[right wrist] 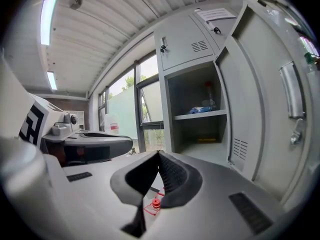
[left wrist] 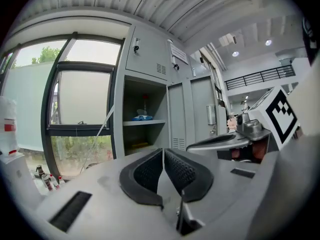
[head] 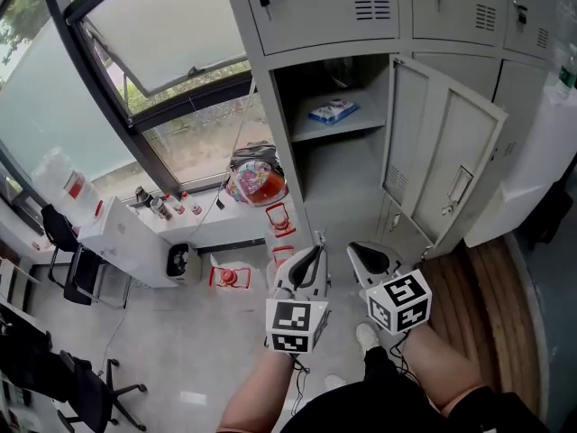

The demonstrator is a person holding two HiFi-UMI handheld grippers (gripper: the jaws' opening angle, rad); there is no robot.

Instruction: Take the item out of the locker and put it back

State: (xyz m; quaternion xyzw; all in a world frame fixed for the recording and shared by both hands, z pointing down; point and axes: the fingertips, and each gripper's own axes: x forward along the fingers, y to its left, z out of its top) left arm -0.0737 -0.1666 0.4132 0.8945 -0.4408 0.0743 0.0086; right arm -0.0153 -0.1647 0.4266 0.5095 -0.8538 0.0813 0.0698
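my left claw (left wrist: 163, 151) is nearest, its ribbed pads pressed together with nothing between them. my right claw (right wrist: 159, 155) is just beside it and the same: tips meeting, nothing gripped. in the head view both hang side by side in front of me, left claw (head: 315, 249) and right claw (head: 357, 249), pointing towards the locker (head: 287, 106) and well short of its opening.

beyond them the locker's door (head: 451, 152) stands swung wide to the right, so the way in is clear. inside, a blue and white packet (head: 333, 111) lies flat on the shelf (head: 361, 126), about midway along it and towards its front edge. i take this packet to be the item. from my right claw's view it shows as the packet (right wrist: 201, 109) on that same shelf, with something upright behind it that i cannot make out. farthest off, left of the locker, is the window (head: 162, 25).

as i judge it, the door is already dealt with and the packet sits in its place with both claws empty. whether that means nothing has been lifted yet or the round trip is finished, i cannot tell.
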